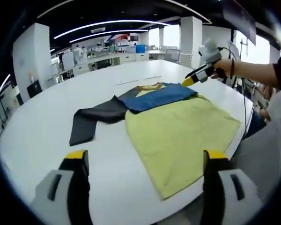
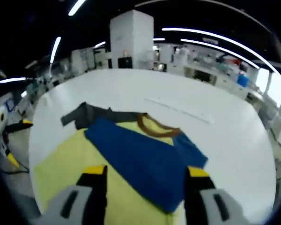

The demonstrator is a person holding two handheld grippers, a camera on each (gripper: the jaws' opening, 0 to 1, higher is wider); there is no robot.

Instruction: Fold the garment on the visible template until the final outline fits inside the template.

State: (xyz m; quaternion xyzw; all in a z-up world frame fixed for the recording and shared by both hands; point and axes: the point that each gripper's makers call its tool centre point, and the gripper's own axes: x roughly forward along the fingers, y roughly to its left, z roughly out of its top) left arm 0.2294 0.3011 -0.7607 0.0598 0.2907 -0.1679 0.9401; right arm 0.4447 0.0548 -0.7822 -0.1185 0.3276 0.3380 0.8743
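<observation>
A T-shirt lies flat on the white round table (image 1: 47,117). Its body is yellow (image 1: 178,133), a blue band (image 1: 161,97) crosses the chest, and a dark grey sleeve (image 1: 91,122) stretches out to the left. In the right gripper view the blue band (image 2: 140,157) runs diagonally under a brown collar (image 2: 154,127), with the dark sleeve (image 2: 82,115) at far left. My left gripper (image 1: 143,157) stands open at the near edge, above the shirt's hem. My right gripper (image 2: 145,174) is open just above the blue band; it also appears as the right gripper (image 1: 189,82), held by a hand, at the shirt's far end.
A thin white strip (image 2: 178,110) lies on the table beyond the collar. The table edge (image 1: 246,126) runs close to the shirt's right side. Desks, pillars and shelving stand in the room behind. Bare table surface (image 2: 215,140) spreads around the garment.
</observation>
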